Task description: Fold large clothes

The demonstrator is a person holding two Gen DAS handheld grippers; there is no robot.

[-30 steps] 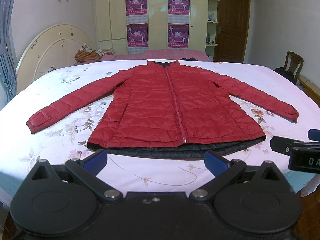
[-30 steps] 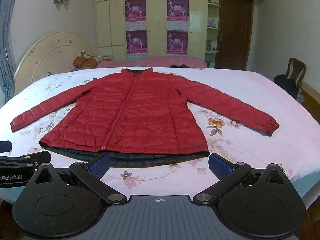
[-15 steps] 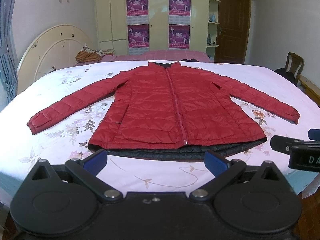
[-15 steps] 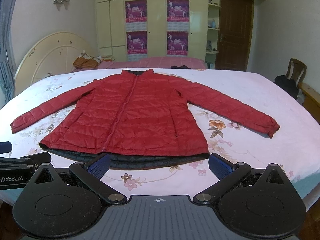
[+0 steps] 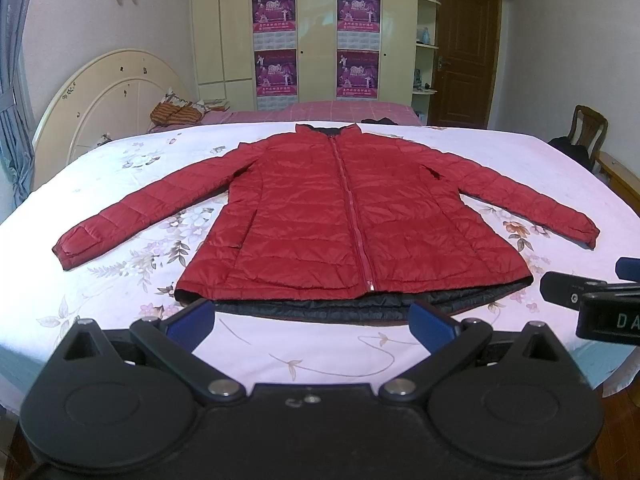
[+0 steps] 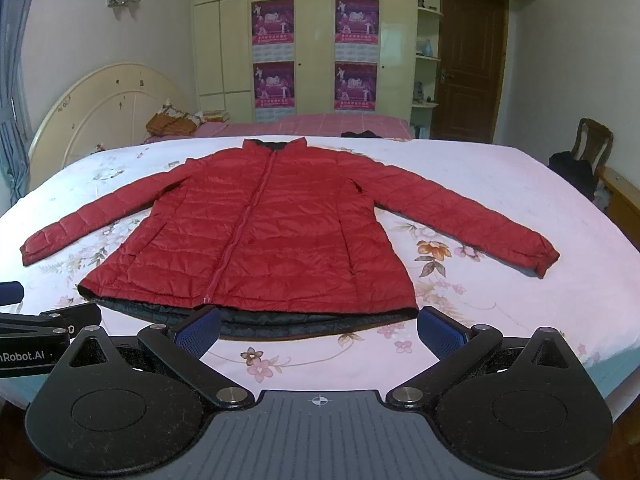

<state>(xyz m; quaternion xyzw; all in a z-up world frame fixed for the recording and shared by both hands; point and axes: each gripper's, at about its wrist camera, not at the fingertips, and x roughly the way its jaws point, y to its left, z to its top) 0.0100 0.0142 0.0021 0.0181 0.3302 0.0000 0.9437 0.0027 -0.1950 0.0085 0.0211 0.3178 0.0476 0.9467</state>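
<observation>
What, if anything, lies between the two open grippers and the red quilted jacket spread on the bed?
Nothing visible. Only bare floral bedsheet separates the left gripper and right gripper from the red quilted jacket.

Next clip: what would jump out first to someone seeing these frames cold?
A big red jacket lies spread flat, zipped, sleeves out to both sides, in the middle of a floral bed sheet; a dark lining edge shows under its near hem. The left gripper and right gripper hang open just short of that hem, touching nothing. Behind, four purple posters stand out on the cream wardrobe.
</observation>
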